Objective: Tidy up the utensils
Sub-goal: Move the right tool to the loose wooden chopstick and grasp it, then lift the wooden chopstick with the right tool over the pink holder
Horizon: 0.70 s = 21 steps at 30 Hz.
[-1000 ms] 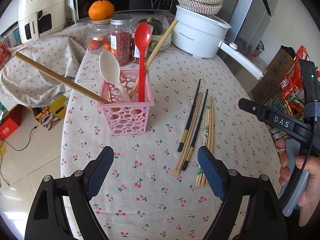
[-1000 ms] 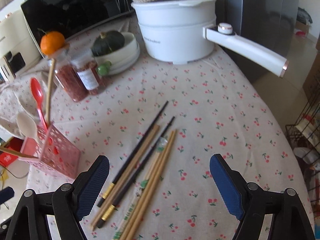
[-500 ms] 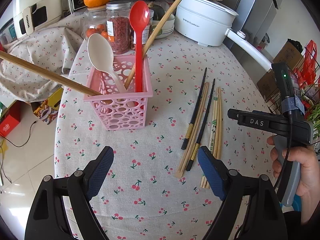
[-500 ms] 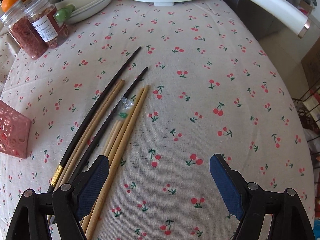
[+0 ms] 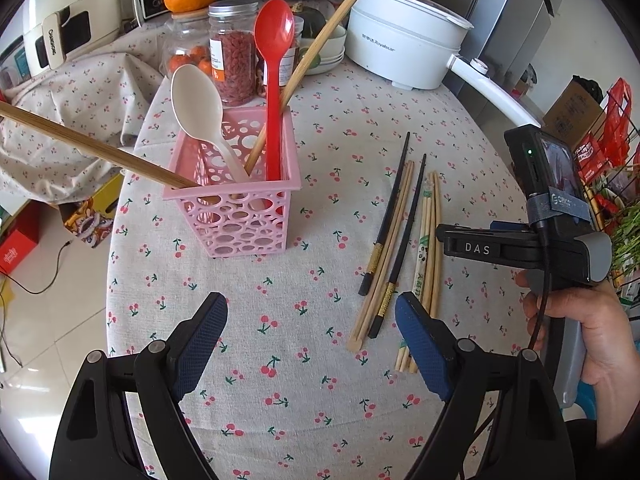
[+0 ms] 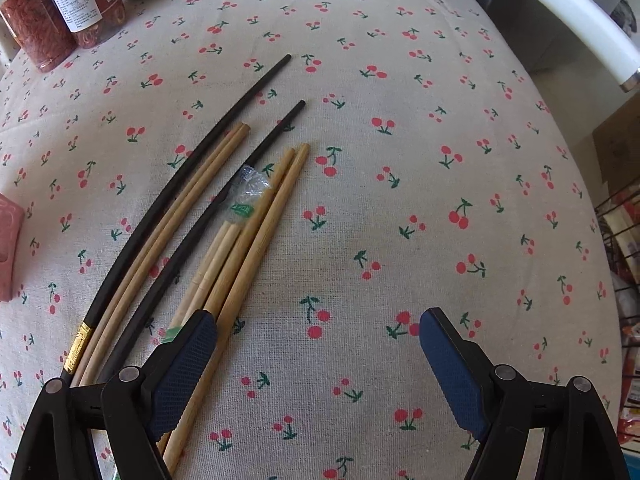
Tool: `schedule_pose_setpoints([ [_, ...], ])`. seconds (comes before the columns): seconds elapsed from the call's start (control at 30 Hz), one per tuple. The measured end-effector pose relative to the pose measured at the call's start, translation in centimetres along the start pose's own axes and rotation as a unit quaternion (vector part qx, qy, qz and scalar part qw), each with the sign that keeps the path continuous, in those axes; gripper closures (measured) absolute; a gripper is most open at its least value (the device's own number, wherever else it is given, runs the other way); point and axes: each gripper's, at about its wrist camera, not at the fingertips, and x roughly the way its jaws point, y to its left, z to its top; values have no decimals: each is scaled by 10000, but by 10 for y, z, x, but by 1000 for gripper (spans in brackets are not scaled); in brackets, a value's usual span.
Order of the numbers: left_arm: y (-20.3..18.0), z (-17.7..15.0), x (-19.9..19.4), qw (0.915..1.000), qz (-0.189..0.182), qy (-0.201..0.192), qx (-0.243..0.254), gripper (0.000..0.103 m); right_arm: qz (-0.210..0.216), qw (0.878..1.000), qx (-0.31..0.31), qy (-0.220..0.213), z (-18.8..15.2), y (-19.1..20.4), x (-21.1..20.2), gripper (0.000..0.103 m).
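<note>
A pink perforated basket stands on the cherry-print tablecloth and holds a red spoon, a white spoon and two bamboo sticks. Several chopsticks, black and bamboo, lie side by side to its right. My left gripper is open and empty above the cloth in front of the basket. My right gripper is open and empty, low over the cloth; its left finger is over the near ends of the bamboo chopsticks. The black chopsticks lie further left.
A white electric pot with a long handle, jars, an orange and a bowl stand at the back of the table. The table's right edge drops to a wire rack. A corner of the pink basket shows at left.
My right gripper has come down and closer to the chopsticks, its left finger now over their near ends. My left gripper has moved slightly nearer the basket. Both stay open.
</note>
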Motion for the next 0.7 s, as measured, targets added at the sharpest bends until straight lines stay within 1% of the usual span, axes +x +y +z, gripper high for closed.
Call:
schedule_pose_setpoints([
  [0.13,-5,-1,0,10000,-16,10,83,15,230,9996,137,71,1,-3,6,18],
  [0.17,-6,-1,1,9999,-14,15,98,15,236,9995,118,149,1,-2,8,20],
  [0.23,-9,-1,1,9999,-32,37,116,15,144,9998,24,117,1,2,8,25],
  [0.27,-11,-1,2,9999,-40,40,123,15,182,9997,47,137,1,1,8,28],
  [0.33,-15,-1,2,9998,-54,32,164,15,175,9997,113,139,2,-2,6,40],
  [0.4,-20,0,1,9997,-78,13,221,15,200,9996,137,138,1,-7,3,65],
  [0.43,-23,0,0,9996,-96,-8,251,15,235,9995,159,154,0,-11,2,71],
  [0.47,-27,0,0,9995,-98,-31,290,15,285,9993,185,170,-2,-18,0,83],
  [0.57,-40,0,-2,9992,-32,-102,393,16,530,9980,273,230,-6,-38,0,98],
  [0.6,-45,1,-2,9990,-40,-114,428,16,616,9973,313,250,-8,-45,0,98],
  [0.63,-51,1,-1,9987,-57,-119,496,20,725,9964,361,265,-10,-52,-1,98],
  [0.67,-58,2,0,9981,-76,-111,598,27,842,9952,416,288,-12,-59,-2,98],
  [0.7,-66,2,2,9974,-85,-91,709,31,920,9943,458,287,-15,-65,-3,98],
])
